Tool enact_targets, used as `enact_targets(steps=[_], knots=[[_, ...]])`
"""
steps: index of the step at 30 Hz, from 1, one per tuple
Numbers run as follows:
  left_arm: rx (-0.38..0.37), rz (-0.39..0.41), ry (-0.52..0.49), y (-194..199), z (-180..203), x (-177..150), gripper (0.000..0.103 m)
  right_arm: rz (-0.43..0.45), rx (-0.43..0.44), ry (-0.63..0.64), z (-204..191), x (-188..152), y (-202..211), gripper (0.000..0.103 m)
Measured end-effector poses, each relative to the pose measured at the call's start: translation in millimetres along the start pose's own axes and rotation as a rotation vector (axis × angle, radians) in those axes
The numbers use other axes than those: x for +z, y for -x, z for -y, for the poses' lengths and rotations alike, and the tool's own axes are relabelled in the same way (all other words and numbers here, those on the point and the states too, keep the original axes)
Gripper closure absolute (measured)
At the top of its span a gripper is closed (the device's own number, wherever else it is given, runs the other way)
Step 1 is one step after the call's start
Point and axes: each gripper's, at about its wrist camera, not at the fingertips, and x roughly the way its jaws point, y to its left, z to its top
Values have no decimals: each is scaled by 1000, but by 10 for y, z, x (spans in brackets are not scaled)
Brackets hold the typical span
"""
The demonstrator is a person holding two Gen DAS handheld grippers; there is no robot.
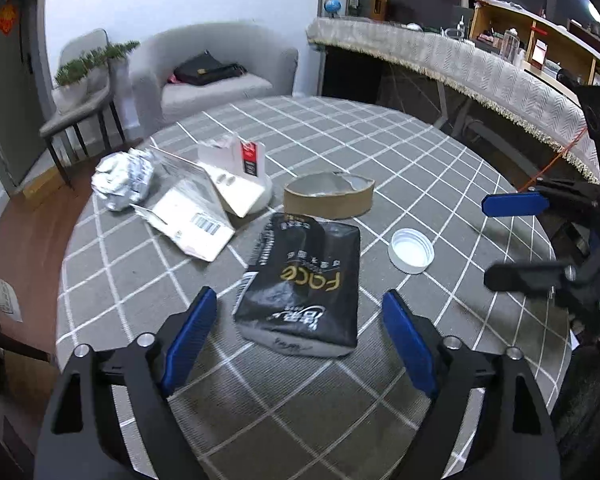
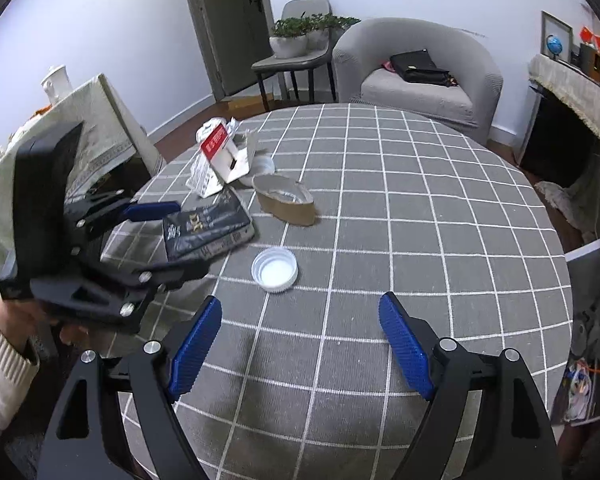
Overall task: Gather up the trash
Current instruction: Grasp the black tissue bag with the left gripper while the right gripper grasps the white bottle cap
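On a round table (image 2: 420,200) with a grey checked cloth, trash lies scattered.
Both grippers hover wide open and empty: the left gripper (image 1: 300,328) straddles a black packet (image 1: 304,280); the right gripper (image 2: 300,332) sits just short of a white lid (image 2: 275,269), near a brown tape ring (image 1: 328,196).

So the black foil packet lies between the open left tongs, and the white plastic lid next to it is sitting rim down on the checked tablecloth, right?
Not quite. The white plastic lid sits rim up, its hollow inside showing in the right wrist view. The rest holds: the black foil packet lies between the open left tongs on the checked tablecloth.
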Motion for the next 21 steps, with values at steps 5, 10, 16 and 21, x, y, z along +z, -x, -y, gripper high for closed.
enact_targets(steps=[5, 10, 16, 21], knots=[[-31, -12, 31, -51, -3, 79, 22, -22, -1, 12, 21, -40, -42, 21], [20, -8, -10, -96, 77, 87, 35, -23, 1, 3, 71, -38, -62, 21], [-16, 12, 19, -40, 37, 68, 49, -16, 8, 16, 8, 27, -98, 21], [-25, 22, 40, 19, 4, 38, 49, -28, 2, 36, -62, 73, -181, 21]])
